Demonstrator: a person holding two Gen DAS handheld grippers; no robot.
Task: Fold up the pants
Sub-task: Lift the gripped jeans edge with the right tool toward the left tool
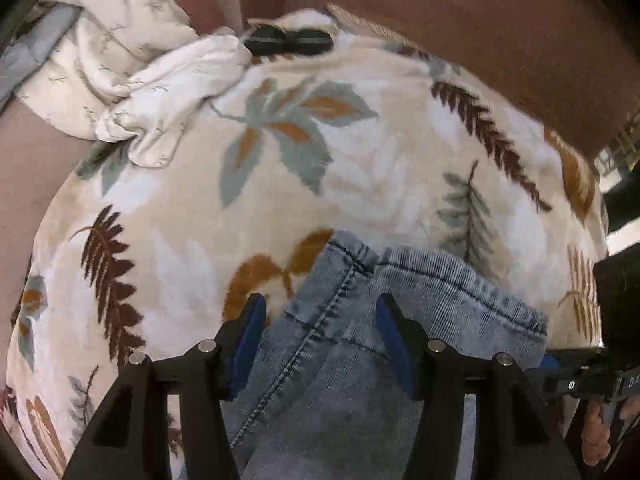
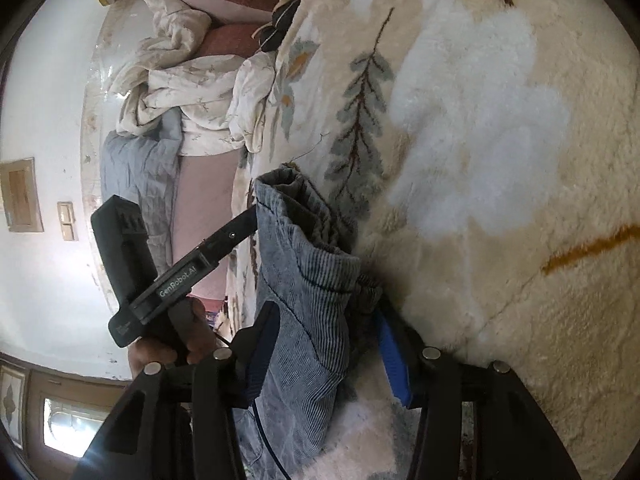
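Presently, the jeans (image 1: 352,344) are found lying on a fleece blanket (image 1: 360,168) printed with leaves and ferns, spread over a bed. A bunched portion of denim is seen between the fingers of both grippers, with a stitched seam running up the middle of the left wrist view.

The left gripper (image 1: 320,320) is held with its fingers apart, one blue pad on either side of the seam. The cloth lies between them but is not pinched; no clamping is evident. It is judged that the gripper is placed there either to take hold of the folded edge or after letting it go; which of the two cannot be told.

The right gripper (image 2: 326,338) is likewise seen with fingers apart, straddling a thick roll of denim (image 2: 308,280) whose open hem end points away from the camera. The cloth stands higher than the pads and sags over them, so contact is probable, though a firm grip is not shown. The left gripper's body is seen in the right wrist view just beside the same roll, so both tools are working one end of the garment together.

A crumpled white sheet (image 1: 132,64) and a dark clip-like item (image 1: 288,42) are noted at the blanket's far edge, well apart from the jeans, and are not involved.

The fold is judged incomplete: the denim is bunched, not flat.
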